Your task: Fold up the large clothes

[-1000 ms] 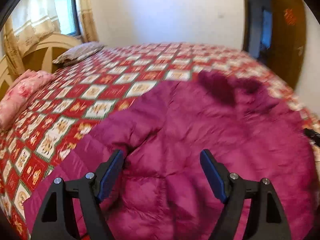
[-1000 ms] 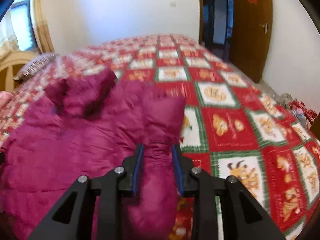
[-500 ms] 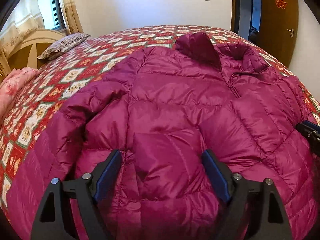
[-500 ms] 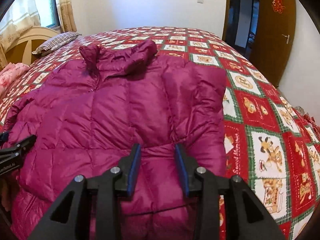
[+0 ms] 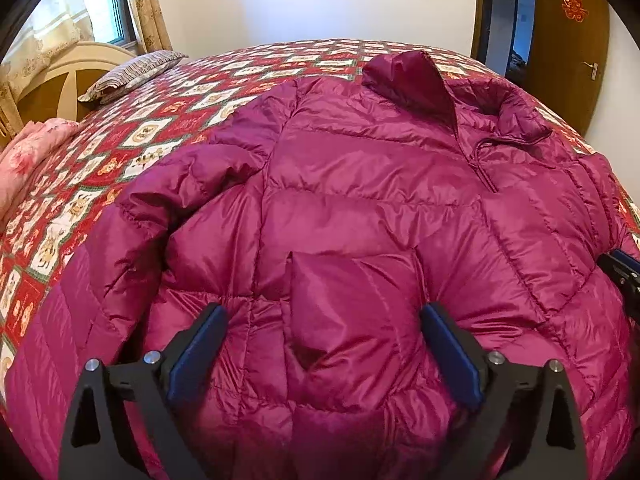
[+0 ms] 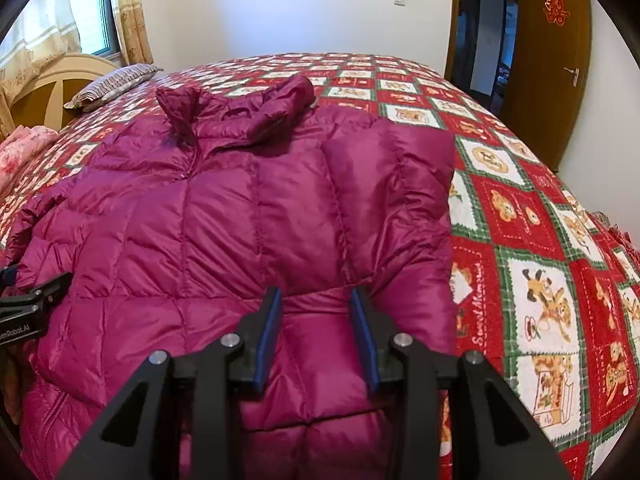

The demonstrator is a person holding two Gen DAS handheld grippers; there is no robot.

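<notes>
A magenta puffer jacket (image 5: 360, 184) lies front up on the bed, with its collar (image 5: 420, 76) at the far end. My left gripper (image 5: 324, 312) hovers over the near hem. Its jaws are opening wide, and a folded-in sleeve end (image 5: 352, 304) lies loose between them, clear of the pads. In the right wrist view the jacket (image 6: 224, 220) fills the left half. There my right gripper (image 6: 316, 294) is shut on a puffy fold of the jacket near the hem. Each gripper shows at the edge of the other's view: the right gripper (image 5: 620, 276) and the left gripper (image 6: 32, 304).
A red patterned quilt (image 6: 540, 240) covers the bed. At the head end sit a striped pillow (image 5: 132, 74), a pink blanket (image 5: 28, 152) and a cream headboard (image 5: 60, 80). A brown door (image 6: 552, 60) stands at the far right.
The jacket has come down from a bunched, lifted state to lie flat on the bed. Both grippers have sunk toward it. The left jaws have spread wider.
</notes>
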